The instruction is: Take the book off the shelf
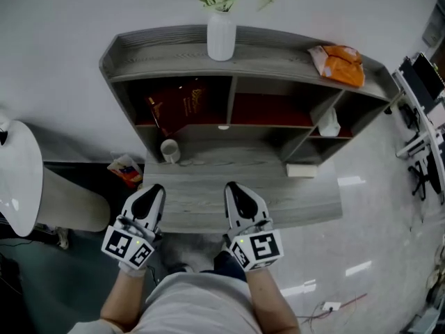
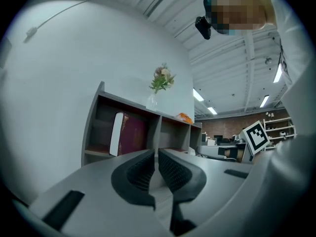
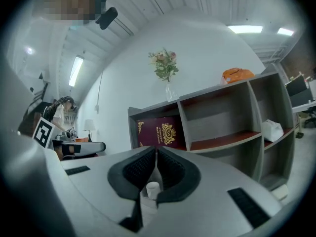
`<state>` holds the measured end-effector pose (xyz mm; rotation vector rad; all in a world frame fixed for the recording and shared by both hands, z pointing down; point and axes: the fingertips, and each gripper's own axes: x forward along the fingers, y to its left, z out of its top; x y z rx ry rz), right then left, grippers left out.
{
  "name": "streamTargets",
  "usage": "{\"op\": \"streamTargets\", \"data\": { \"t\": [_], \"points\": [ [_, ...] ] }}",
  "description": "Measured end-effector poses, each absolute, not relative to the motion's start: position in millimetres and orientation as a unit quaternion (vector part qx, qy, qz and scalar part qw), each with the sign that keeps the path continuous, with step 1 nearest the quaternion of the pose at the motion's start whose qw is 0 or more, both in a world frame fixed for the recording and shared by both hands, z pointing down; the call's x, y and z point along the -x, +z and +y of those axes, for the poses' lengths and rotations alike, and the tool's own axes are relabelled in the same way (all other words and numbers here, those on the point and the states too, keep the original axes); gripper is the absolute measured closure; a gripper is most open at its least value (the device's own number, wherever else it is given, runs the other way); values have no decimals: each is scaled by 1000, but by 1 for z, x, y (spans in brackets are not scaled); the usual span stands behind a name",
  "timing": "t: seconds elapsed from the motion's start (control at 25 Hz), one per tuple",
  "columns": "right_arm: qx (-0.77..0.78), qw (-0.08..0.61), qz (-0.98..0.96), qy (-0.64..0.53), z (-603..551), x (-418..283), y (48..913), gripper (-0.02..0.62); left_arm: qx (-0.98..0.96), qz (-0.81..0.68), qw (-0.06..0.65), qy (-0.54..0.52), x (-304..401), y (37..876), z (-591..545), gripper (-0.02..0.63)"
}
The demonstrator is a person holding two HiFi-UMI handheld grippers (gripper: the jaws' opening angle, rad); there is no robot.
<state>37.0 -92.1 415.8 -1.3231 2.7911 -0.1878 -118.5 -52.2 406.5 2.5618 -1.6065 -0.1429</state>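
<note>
A dark red book (image 1: 177, 106) with gold print leans in the left compartment of the grey shelf (image 1: 240, 67); it also shows as the book (image 2: 129, 135) and the book (image 3: 160, 132) in the gripper views. My left gripper (image 1: 154, 191) and right gripper (image 1: 232, 188) hover side by side over the near edge of the grey desk (image 1: 208, 179), well short of the book. In each gripper view the jaws, left gripper (image 2: 156, 157) and right gripper (image 3: 156, 154), are shut with nothing between them.
A white vase (image 1: 221, 35) with flowers and an orange bag (image 1: 339, 62) sit on the shelf top. A small white cup (image 1: 170, 150) stands on the desk below the book. A white pouch (image 1: 327, 122) lies in the right compartment. A white chair (image 1: 17, 176) stands left.
</note>
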Motion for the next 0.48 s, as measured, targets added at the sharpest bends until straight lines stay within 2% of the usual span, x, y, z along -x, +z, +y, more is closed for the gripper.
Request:
{"op": "streamTargets", "data": {
  "t": [0.24, 0.48],
  "points": [
    [384, 34, 920, -64, -139, -48, 409, 574, -811, -582, 42, -40, 115, 397, -91, 576],
    [351, 39, 933, -68, -164, -59, 407, 574, -774, -630, 43, -36, 121, 396, -115, 473]
  ]
}}
